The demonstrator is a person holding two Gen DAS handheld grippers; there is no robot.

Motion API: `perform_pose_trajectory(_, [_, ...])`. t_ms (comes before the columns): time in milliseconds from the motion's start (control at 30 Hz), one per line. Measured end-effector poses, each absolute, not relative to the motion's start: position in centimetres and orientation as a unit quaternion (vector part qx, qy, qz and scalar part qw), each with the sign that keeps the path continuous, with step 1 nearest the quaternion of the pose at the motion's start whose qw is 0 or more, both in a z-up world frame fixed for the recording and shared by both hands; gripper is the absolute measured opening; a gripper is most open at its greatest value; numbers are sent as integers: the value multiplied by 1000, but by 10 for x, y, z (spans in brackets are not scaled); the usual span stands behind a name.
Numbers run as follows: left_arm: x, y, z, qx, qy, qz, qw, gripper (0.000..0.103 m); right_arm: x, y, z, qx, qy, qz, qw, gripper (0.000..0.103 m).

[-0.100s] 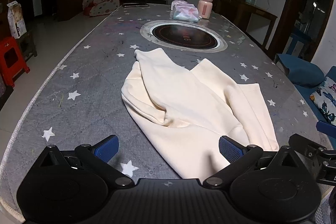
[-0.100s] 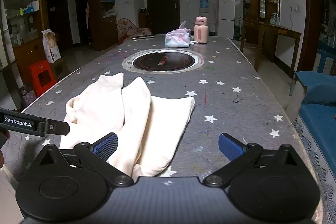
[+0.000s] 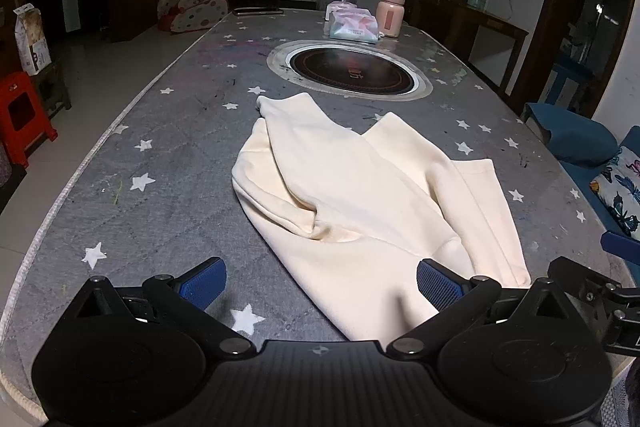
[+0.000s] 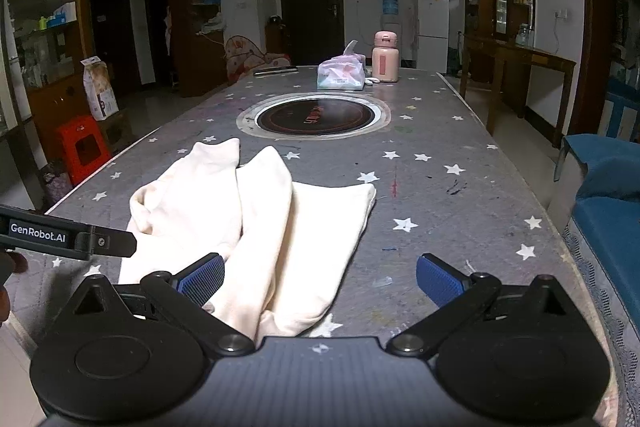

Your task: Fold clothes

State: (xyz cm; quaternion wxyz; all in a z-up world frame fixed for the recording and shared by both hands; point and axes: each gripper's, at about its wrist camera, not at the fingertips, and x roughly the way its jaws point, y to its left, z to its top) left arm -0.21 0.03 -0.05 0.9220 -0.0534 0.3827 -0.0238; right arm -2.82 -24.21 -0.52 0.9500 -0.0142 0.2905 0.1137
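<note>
A cream garment (image 3: pixel 360 195) lies partly folded on the grey star-patterned table (image 3: pixel 168 163), its sleeves laid over the body. My left gripper (image 3: pixel 320 285) is open just above the garment's near edge, with cloth lying between the blue pads but not pinched. In the right wrist view the same garment (image 4: pixel 280 227) spreads to the left and centre. My right gripper (image 4: pixel 320 281) is open too, its left pad (image 4: pixel 202 279) over the cloth's near end and its right pad over bare table. The left gripper's body (image 4: pixel 68 237) shows at the left edge there.
A round black cooktop (image 3: pixel 350 73) is set into the middle of the table. Beyond it stand a tissue pack (image 3: pixel 354 25) and a pink bottle (image 3: pixel 390 13). A blue sofa (image 4: pixel 608 219) runs along the right side; a red stool (image 3: pixel 20 115) stands on the floor at the left.
</note>
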Motion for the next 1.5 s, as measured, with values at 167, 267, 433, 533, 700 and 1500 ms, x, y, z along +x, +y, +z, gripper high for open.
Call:
perform_pose_trajectory(167, [-5,1,-1,-58,384,-26,921,103,-30,-244,-4,-13,283,113,952,103])
perform_pose_trajectory(267, [-5,1,0,-58,387,-24,920,103,-31,-239,-6,-14,284,114,952,103])
perform_pose_trajectory(433, [-5,2,-2,-57,385,-19,921,103,-32,-236,-7,-14,289,118,950,103])
perform_pose_trajectory(533, [-4,1,-2,-53,384,-19,922,103,-30,-237,-7,-9,293,118,949,103])
perform_pose_trajectory(700, [3,-2,-2,-47,387,-20,921,103,-27,-239,-9,0,300,119,946,103])
perform_pose_trajectory(1500, [61,-10,-2,-9,381,-33,924,95,20,-241,-13,5,329,142,934,100])
